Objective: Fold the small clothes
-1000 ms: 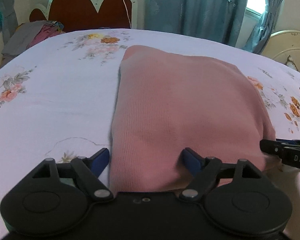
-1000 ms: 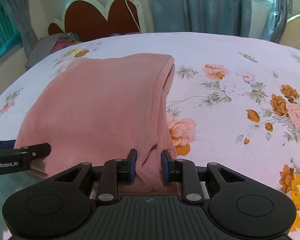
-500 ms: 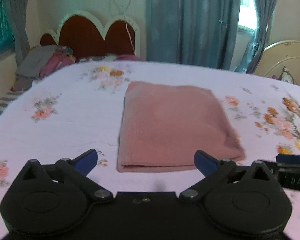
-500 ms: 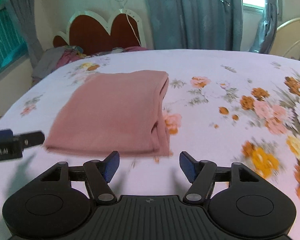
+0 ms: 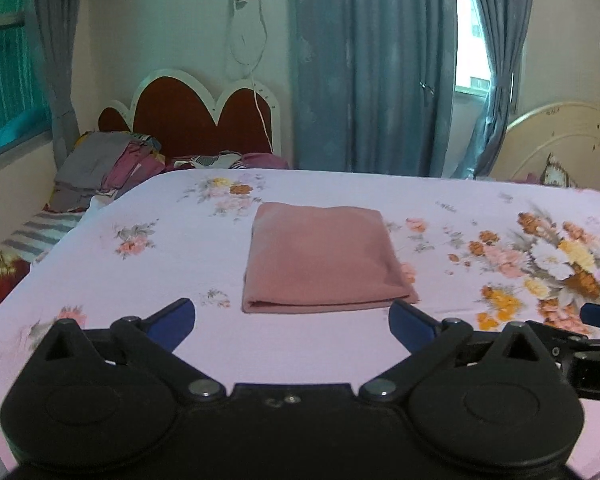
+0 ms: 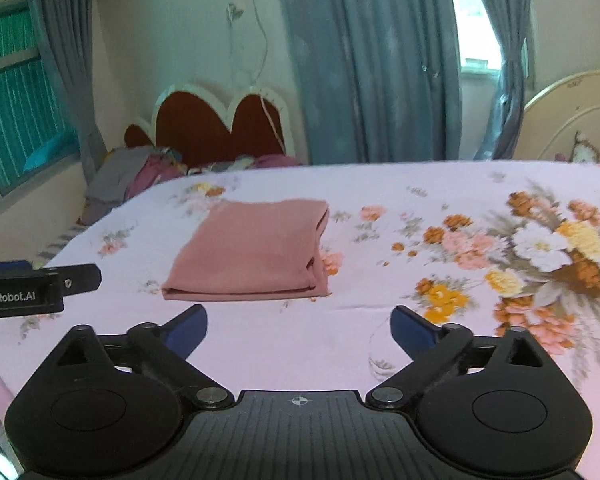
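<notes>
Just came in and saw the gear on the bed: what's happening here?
A person is folding small clothes with a handheld gripper in each hand. The pink garment lies folded flat on the floral bedsheet. The left gripper is open and empty; the right gripper is opening, nothing between its jaws.

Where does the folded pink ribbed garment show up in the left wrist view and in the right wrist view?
Left wrist view: the folded pink ribbed garment lies at centre frame on the floral bedsheet.
Right wrist view: it lies left of centre, open layered edges to the right.
Shared landmark: the dark red scalloped headboard, behind the garment to its left.
</notes>
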